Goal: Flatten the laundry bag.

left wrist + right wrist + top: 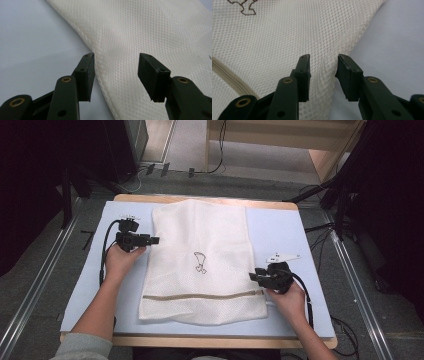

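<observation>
We see the white mesh bag lying flat mid-surface. Our left tool, at its nine o'clock edge, and right tool, at four o'clock, both stand open, gripping nothing.

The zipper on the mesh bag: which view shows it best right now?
The high view: the zipper runs as a tan line across the near part of the white mesh bag, seen end to end. The right gripper view catches a short curved stretch at its left edge. The left gripper view gives bare mesh, no zipper.
</observation>
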The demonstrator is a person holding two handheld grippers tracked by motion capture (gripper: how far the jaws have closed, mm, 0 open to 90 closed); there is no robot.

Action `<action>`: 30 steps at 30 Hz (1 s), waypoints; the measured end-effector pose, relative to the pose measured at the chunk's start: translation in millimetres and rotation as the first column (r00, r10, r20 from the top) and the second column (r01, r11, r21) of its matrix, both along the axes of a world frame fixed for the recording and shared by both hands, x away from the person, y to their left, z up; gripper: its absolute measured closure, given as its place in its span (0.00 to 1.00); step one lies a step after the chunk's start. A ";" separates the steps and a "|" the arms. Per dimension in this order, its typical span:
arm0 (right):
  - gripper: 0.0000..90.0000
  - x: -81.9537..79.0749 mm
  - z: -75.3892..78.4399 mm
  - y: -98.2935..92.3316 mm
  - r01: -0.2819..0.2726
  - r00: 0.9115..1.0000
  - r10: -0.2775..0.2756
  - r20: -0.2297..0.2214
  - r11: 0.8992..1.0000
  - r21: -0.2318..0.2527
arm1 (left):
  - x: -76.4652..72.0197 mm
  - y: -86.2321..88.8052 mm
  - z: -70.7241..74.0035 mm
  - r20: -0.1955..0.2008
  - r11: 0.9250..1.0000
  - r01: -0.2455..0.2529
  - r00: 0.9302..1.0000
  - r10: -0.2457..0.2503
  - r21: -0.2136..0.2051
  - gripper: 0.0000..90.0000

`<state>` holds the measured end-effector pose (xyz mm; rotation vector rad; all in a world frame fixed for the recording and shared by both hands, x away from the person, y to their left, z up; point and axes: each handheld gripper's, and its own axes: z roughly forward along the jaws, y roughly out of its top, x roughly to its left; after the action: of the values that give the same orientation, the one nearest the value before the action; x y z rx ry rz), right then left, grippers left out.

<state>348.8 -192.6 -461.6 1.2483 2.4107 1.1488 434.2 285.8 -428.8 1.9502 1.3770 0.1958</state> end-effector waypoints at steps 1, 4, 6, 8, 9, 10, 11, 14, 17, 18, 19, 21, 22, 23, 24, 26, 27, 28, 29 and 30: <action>0.71 0.9 0.5 0.0 -0.001 1.000 0.001 -0.001 1.000 0.003 | -4.4 -0.1 -0.1 0.000 1.000 -0.001 1.000 0.001 -0.003 0.54; 0.69 4.6 0.4 1.8 -0.010 1.000 0.010 0.010 1.000 -0.002 | -17.4 -1.8 0.1 -0.004 1.000 0.006 1.000 -0.006 0.014 0.52; 0.66 7.3 0.1 3.0 -0.009 1.000 0.009 0.013 1.000 -0.005 | -21.3 -2.4 0.1 -0.006 1.000 0.013 1.000 -0.013 0.028 0.52; 0.65 10.8 -0.7 3.4 -0.009 1.000 0.009 0.009 1.000 -0.008 | -32.4 -2.5 -1.4 -0.006 0.999 0.022 1.000 -0.021 0.049 0.53; 0.65 10.8 -0.7 3.4 -0.009 1.000 0.009 0.009 1.000 -0.008 | -32.4 -2.5 -1.4 -0.006 0.999 0.022 1.000 -0.021 0.049 0.55; 0.65 15.3 -2.9 3.7 -0.005 1.000 0.005 0.004 1.000 -0.016 | -40.0 -2.3 -1.5 0.012 0.998 0.014 1.000 -0.015 0.060 0.56; 0.65 17.7 -4.1 4.1 -0.004 1.000 0.004 0.001 1.000 -0.018 | -43.1 -1.5 -1.8 0.013 0.999 0.016 1.000 -0.017 0.051 0.56; 0.64 23.8 -5.7 6.1 0.001 1.000 -0.001 -0.008 1.000 -0.021 | -49.2 -0.9 -3.3 0.001 0.999 0.016 1.000 -0.016 0.042 0.55; 0.63 28.2 -6.9 7.3 0.000 1.000 0.000 -0.005 1.000 -0.027 | -56.4 -2.1 -7.5 -0.017 0.998 0.021 1.000 -0.020 0.062 0.55; 0.63 32.4 -8.7 8.4 0.003 1.000 -0.003 -0.013 0.999 -0.035 | -58.2 -2.3 -9.1 -0.026 0.997 0.024 0.999 -0.022 0.069 0.55; 0.63 33.7 -9.5 9.1 0.006 1.000 -0.006 -0.015 0.999 -0.037 | -61.0 -2.6 -12.2 -0.044 0.997 0.023 0.999 -0.020 0.080 0.55; 0.63 36.1 -10.7 10.1 0.004 1.000 -0.005 -0.017 0.999 -0.048 | -62.5 -3.0 -13.6 -0.051 0.996 0.025 0.998 -0.021 0.082 0.55; 0.64 39.3 -11.5 11.2 0.000 1.000 -0.001 -0.018 0.999 -0.052 | -65.8 -4.8 -15.5 -0.061 0.995 0.028 0.998 -0.022 0.091 0.55; 0.65 40.5 -11.3 11.3 0.001 1.000 -0.002 -0.018 0.998 -0.055 | -68.5 -6.4 -16.8 -0.064 0.996 0.037 0.997 -0.032 0.086 0.56; 0.66 42.0 -10.9 12.0 0.003 1.000 -0.004 -0.019 0.998 -0.062 | -70.6 -8.2 -18.1 -0.070 0.995 0.039 0.997 -0.033 0.087 0.57; 0.73 43.3 -9.8 14.0 -0.004 1.000 0.003 -0.021 0.997 -0.073 | -74.3 -10.7 -19.7 -0.055 0.996 0.029 0.998 -0.024 0.079 0.58; 0.75 43.8 -9.3 15.0 -0.004 1.000 0.002 -0.023 0.997 -0.081 | -75.6 -11.4 -20.6 -0.047 0.997 0.018 0.999 -0.015 0.077 0.59; 0.79 44.4 -9.0 15.8 -0.003 1.000 0.001 -0.024 0.996 -0.085 | -76.9 -12.7 -21.5 -0.037 0.997 0.010 0.999 -0.007 0.077 0.60; 0.83 44.3 -8.3 16.7 0.002 0.999 -0.005 -0.034 0.996 -0.087 | -78.5 -14.8 -22.3 -0.025 0.996 0.001 1.000 0.001 0.091 0.65; 0.86 45.3 -8.0 17.3 -0.006 1.000 0.004 -0.028 0.996 -0.091 | -80.0 -17.0 -22.4 -0.014 0.994 -0.008 1.000 0.010 0.112 0.69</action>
<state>394.1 -175.3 -469.6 1.2388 2.4575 1.0171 354.2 268.8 -451.2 2.0411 1.4116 0.2683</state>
